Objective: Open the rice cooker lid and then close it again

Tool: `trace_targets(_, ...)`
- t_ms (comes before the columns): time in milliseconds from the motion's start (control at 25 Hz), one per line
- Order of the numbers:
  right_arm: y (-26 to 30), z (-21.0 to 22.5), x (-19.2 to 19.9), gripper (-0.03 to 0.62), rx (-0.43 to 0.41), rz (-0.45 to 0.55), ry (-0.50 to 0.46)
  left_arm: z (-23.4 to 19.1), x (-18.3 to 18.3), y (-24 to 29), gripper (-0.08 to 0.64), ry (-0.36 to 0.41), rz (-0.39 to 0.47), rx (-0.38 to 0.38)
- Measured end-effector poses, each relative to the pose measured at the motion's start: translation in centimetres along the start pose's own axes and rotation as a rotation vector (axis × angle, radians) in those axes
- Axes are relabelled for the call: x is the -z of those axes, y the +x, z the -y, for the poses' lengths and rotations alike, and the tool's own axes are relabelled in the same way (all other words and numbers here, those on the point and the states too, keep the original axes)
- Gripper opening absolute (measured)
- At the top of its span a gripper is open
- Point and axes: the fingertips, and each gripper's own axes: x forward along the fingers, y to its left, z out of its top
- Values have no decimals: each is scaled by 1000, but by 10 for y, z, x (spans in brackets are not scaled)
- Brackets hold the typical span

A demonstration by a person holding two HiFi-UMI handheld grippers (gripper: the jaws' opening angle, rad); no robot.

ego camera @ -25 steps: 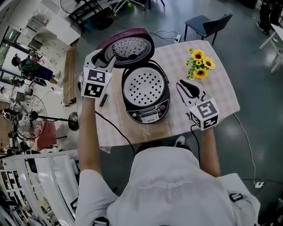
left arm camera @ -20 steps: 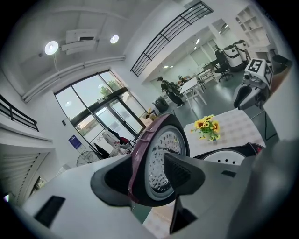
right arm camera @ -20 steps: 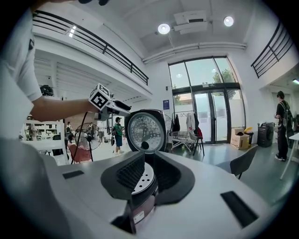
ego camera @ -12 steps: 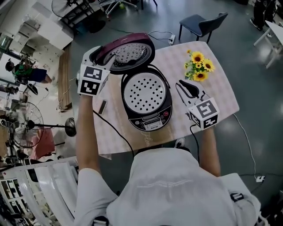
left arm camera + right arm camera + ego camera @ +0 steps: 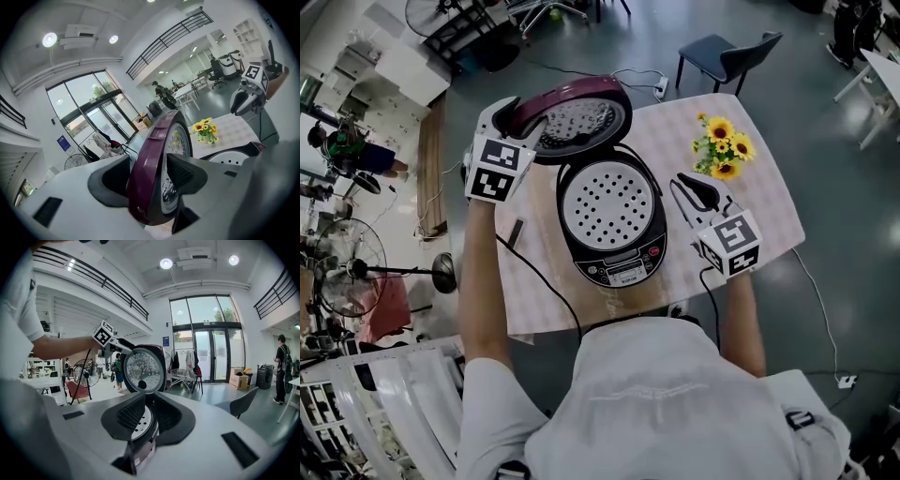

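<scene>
The rice cooker stands in the middle of the table, its perforated inner plate showing. Its maroon lid is swung up and back. My left gripper is at the lid's left edge. In the left gripper view the lid's rim runs between the jaws of this gripper; the jaws have just been opening and the pads stand off it. My right gripper hovers to the right of the cooker, a narrow gap between its jaws and nothing in it. It faces the cooker and the raised lid.
A bunch of sunflowers stands at the table's far right corner. The table has a chequered cloth. A small dark bar lies left of the cooker. A cable hangs off the front edge; a chair stands behind the table.
My left gripper has shifted outward along the lid to its left edge and its jaws have spread. The lid stands a little further back. The right gripper has hardly moved.
</scene>
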Motion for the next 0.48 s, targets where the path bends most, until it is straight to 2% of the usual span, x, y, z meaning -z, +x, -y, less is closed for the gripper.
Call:
trace_targets(240, 12, -4, 4, 75, -30, -14, 1, 7, -1, -4, 262, 25, 51, 14)
trace_targets(480, 12, -10, -4, 75, -63, -16, -26, 11, -3, -10, 262, -2, 64, -17)
